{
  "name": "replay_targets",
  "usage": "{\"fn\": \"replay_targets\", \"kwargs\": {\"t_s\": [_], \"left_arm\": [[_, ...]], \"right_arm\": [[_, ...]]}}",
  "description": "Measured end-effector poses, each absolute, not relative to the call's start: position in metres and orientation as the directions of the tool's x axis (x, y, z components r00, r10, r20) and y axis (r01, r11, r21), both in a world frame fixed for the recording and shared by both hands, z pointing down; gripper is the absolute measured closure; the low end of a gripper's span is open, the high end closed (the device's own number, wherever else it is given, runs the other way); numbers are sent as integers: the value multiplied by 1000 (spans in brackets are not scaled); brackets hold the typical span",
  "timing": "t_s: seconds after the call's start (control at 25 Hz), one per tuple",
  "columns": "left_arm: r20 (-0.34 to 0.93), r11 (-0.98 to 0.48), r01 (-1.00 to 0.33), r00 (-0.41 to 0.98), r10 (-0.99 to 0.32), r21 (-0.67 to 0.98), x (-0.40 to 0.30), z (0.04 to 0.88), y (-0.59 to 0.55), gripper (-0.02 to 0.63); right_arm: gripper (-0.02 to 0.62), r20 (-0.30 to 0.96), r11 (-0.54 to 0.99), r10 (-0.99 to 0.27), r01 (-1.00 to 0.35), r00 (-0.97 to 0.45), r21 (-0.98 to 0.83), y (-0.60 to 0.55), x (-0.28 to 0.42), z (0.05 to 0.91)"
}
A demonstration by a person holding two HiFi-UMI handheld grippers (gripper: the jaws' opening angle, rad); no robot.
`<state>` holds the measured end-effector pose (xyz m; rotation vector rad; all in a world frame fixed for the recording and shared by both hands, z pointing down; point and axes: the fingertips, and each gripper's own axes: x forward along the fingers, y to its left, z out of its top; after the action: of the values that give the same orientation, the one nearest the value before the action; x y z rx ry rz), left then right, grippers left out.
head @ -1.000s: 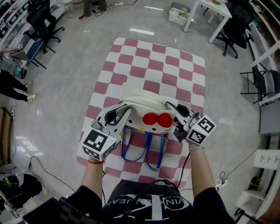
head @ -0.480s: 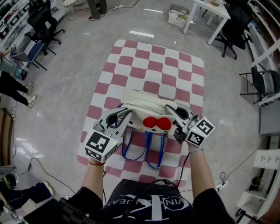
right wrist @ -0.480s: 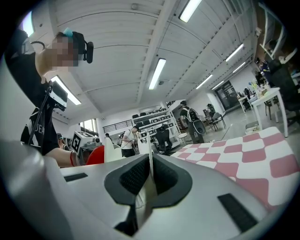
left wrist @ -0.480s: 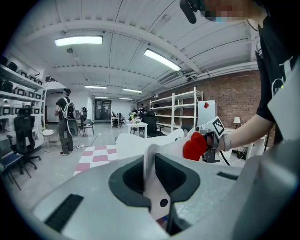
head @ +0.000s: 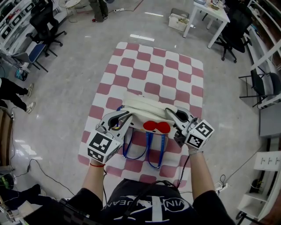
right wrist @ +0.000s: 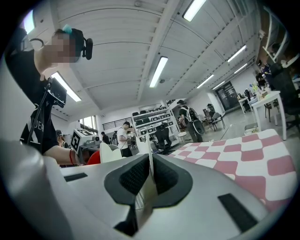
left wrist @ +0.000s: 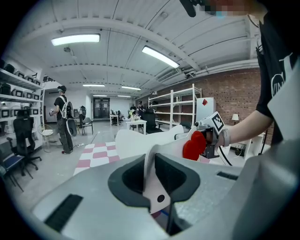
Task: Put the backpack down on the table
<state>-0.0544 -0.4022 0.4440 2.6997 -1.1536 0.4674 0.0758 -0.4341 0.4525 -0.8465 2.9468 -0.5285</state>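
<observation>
A white backpack [head: 144,105] with a red bow [head: 156,126] hangs over the near part of the red-and-white checked table [head: 163,70]. Its blue straps [head: 149,149] dangle toward me. My left gripper [head: 125,117] is shut on the backpack's left edge, and the white fabric [left wrist: 151,183] shows pinched between the jaws of that left gripper [left wrist: 152,180]. My right gripper [head: 172,112] is shut on the right edge; a thin white fold [right wrist: 146,190] sits in the closed jaws of the right gripper [right wrist: 149,180]. The bow [left wrist: 194,145] shows between both grippers.
A white table [head: 211,12] and a box [head: 179,16] stand on the floor beyond the checked table. Office chairs are at the far left [head: 44,22] and right [head: 262,83]. People's legs [head: 13,88] show at the left edge. Cables [head: 35,167] lie on the floor near me.
Both grippers and the backpack have shifted a little toward me and lower in the view. The bow sits lower. Both holds are unchanged.
</observation>
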Motion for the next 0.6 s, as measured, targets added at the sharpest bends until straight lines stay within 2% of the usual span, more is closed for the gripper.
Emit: {"fn": "replay_targets", "kwargs": {"t_s": [0.6], "left_arm": [[364,-694,-719,654,-663,29,-56,448,-383,560]], "right_arm": [[577,84,795,-525,-524,-847,-305,-416,74,453]]}}
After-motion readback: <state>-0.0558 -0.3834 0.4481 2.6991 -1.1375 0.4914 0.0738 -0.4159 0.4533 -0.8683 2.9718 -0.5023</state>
